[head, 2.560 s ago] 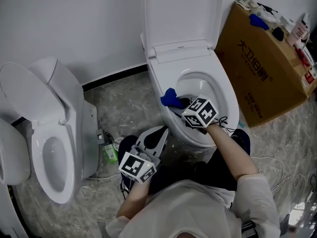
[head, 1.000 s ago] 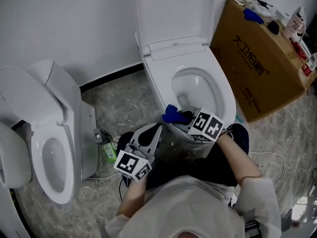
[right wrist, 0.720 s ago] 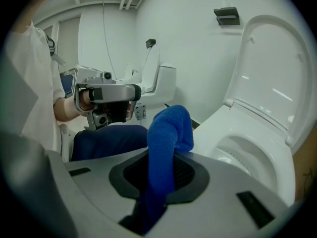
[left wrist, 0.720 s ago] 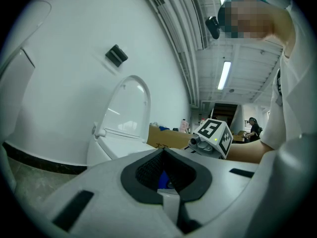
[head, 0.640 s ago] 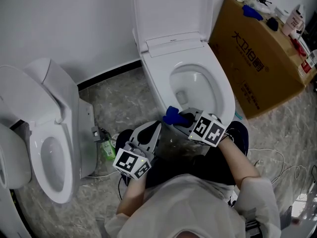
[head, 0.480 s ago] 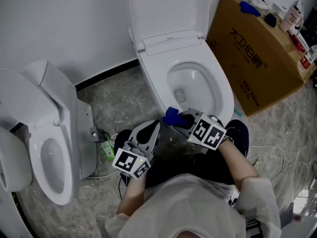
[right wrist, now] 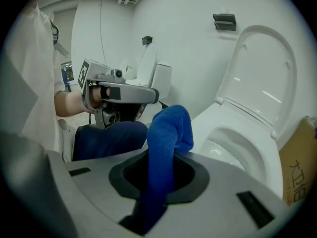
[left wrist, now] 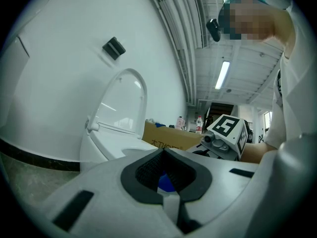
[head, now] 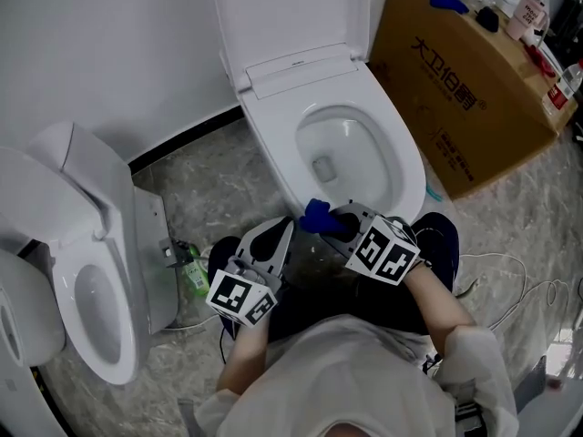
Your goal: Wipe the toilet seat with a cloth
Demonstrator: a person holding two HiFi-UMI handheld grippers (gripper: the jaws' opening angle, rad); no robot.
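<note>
Cloth (right wrist: 166, 143), blue and bunched, is clamped between the jaws of my right gripper (head: 333, 218), at the front rim of the toilet seat (head: 407, 167). My left gripper (head: 284, 229) hangs just beside it, jaws together with nothing held. The lid (head: 282, 12) stands upright.

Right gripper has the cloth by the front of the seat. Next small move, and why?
Probably ease the right gripper forward so the cloth presses on the front edge of the seat, then sweep along one side. The cloth is clamped with its free end out, just at that edge, and contact isn't clear. The left gripper is shut, empty, out of the way.
</note>
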